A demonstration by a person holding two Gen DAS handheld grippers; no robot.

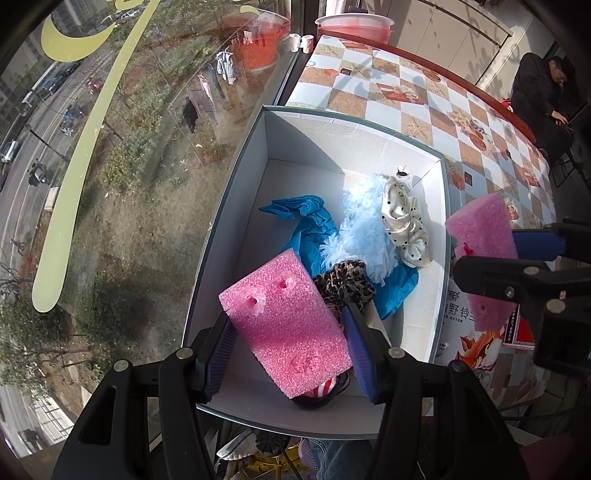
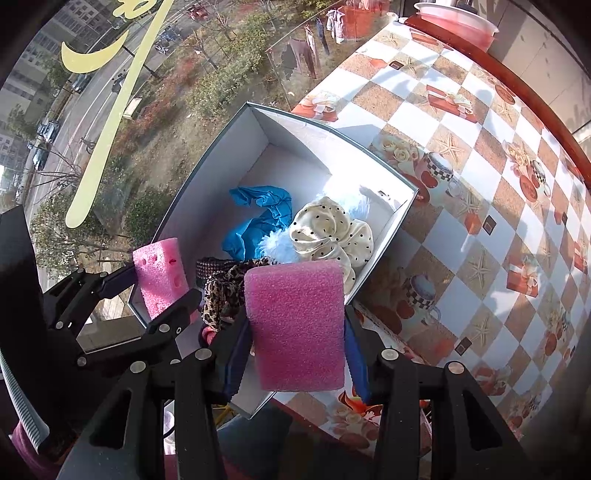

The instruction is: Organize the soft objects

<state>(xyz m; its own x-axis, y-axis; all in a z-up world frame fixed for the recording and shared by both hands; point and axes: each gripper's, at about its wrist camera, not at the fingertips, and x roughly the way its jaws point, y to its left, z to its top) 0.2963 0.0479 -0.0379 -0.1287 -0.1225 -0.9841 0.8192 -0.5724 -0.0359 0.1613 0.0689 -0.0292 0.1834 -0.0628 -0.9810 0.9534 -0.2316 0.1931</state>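
My left gripper point(image 1: 290, 332) is shut on a pink foam block with holes point(image 1: 280, 295), held above the near end of a white open box point(image 1: 295, 136). In the box lie a blue cloth point(image 1: 306, 221), a pale blue fluffy piece point(image 1: 362, 229), a white dotted scrunchie point(image 1: 406, 225) and a leopard scrunchie point(image 1: 343, 284). My right gripper point(image 2: 295, 332) is shut on a plain pink foam block point(image 2: 295, 314) over the box's point(image 2: 295, 136) near right corner. The left gripper point(image 2: 162, 288) and its holed block point(image 2: 159, 266) show at the left of the right wrist view.
The box sits on a checkered tablecloth point(image 2: 461, 229) against a big window point(image 1: 110, 184). A printed package point(image 1: 472, 332) lies beside the box on the right. A red basin point(image 1: 354, 26) and tape rolls point(image 1: 301, 42) stand at the far end. A person point(image 1: 543, 92) sits beyond the table.
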